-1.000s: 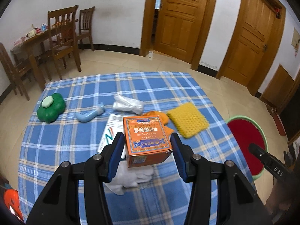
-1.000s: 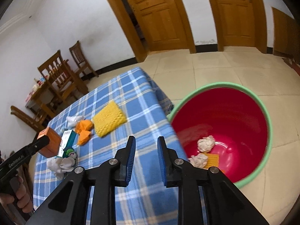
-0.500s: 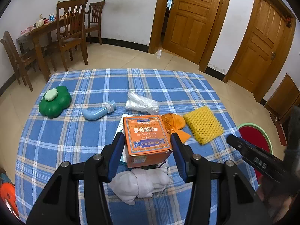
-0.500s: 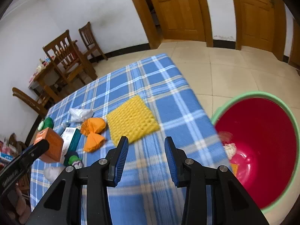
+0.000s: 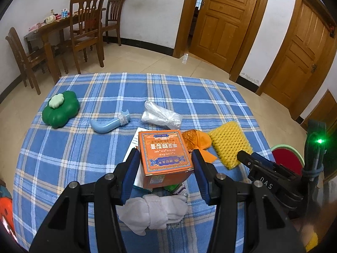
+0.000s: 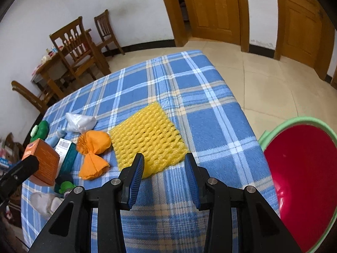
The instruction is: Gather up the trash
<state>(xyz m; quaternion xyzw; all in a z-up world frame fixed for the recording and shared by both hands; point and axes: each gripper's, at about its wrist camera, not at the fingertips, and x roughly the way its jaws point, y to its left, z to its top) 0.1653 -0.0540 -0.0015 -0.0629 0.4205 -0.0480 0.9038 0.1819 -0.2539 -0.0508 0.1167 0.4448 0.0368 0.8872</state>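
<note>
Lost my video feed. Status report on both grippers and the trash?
Left gripper shut on orange box. Right gripper open, empty, fingers just closing some, at yellow foam net. Red bin beside table; nothing in the way.

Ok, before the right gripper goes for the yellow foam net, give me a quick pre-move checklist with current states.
1. Left gripper clamped on orange box: ok.
2. Right gripper empty, its jaws just closing a little, still apart: ok.
3. Foam net lying free on the cloth, just ahead of the right jaws: ok.
4. Jaws wide enough for the net's near corner: cannot tell.
5. Red bin open, beside the table: ok.
6. Orange paper clear of the net: not ok, touching its edge.
</note>
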